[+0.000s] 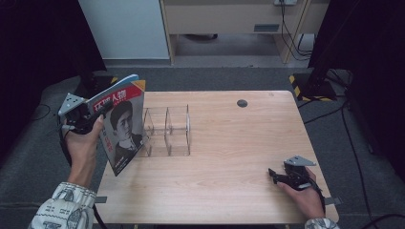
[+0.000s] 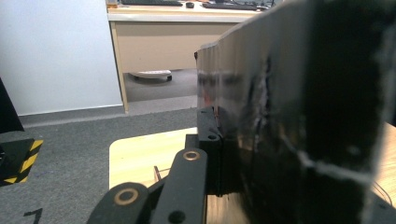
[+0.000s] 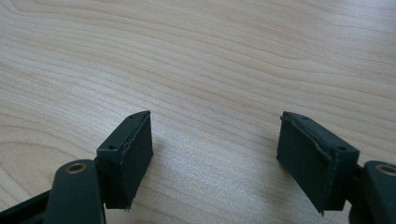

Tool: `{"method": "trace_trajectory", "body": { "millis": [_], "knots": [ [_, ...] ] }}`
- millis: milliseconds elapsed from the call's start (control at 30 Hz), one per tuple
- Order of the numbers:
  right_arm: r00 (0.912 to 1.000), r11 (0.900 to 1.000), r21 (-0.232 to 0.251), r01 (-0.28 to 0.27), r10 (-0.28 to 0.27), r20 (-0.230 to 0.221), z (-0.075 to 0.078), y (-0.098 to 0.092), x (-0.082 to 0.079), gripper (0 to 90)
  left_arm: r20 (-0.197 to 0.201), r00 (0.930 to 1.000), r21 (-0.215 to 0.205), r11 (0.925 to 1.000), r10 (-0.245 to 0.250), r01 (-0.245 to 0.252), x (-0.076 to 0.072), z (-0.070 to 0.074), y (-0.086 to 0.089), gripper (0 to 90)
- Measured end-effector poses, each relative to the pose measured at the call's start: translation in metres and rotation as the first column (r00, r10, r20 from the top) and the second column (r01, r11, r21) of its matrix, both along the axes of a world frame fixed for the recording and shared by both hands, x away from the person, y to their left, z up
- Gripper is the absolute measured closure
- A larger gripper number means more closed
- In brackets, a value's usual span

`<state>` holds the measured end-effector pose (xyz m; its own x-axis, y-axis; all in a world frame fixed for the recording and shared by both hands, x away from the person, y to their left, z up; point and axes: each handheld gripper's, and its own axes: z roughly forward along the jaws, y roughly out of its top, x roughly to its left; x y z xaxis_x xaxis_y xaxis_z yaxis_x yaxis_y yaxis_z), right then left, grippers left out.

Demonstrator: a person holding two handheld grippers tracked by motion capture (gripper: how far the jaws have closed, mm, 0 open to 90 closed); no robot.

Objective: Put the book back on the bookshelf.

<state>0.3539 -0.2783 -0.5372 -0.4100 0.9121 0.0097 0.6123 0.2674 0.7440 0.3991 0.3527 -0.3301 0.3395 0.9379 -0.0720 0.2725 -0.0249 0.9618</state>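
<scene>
Magazine (image 1: pixel 122 125), held upright and tilted above the left edge of the tabletop (image 1: pixel 229 181), its cover with a portrait and red title band facing the person. Its lower corner hangs just over the front-left part of the tabletop; its upper edge rises above the level of the rack. The left gripper (image 1: pixel 95 114) is clenched on the magazine's left margin, the hand (image 1: pixel 83 145) coming up from below the left edge; in the left gripper view the glossy dark sheet (image 2: pixel 299 107) stands pressed against one black jaw, and the other jaw is hidden behind it. Just beside the magazine, toward the middle of the tabletop, stands a clear acrylic rack (image 1: pixel 167 131) with upright dividers, apart from the magazine's right edge as far as can be told. A dark round grommet (image 1: pixel 242 103) lies near the far edge. The right gripper (image 1: pixel 277 176) rests near the front-right corner, well apart from the magazine; the right gripper view shows its pads (image 3: pixel 130 154) spread wide over bare wood, grasping nothing.
</scene>
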Motion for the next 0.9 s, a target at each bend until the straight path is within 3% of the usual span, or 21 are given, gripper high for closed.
{"method": "trace_trajectory", "body": {
  "millis": [533,900],
  "knots": [
    [1.0,1.0,-0.004,-0.003,0.003,0.002,0.0,0.0,-0.001,26.9,0.052,0.9981,-0.014,0.9994,0.034,-0.033,-0.004,-0.009,0.002,86.3],
    [1.0,1.0,-0.004,-0.002,0.002,0.001,0.0,-0.001,-0.002,27.1,0.096,0.9945,-0.056,0.9978,0.042,-0.036,-0.006,-0.019,0.004,86.3]
  ]
}}
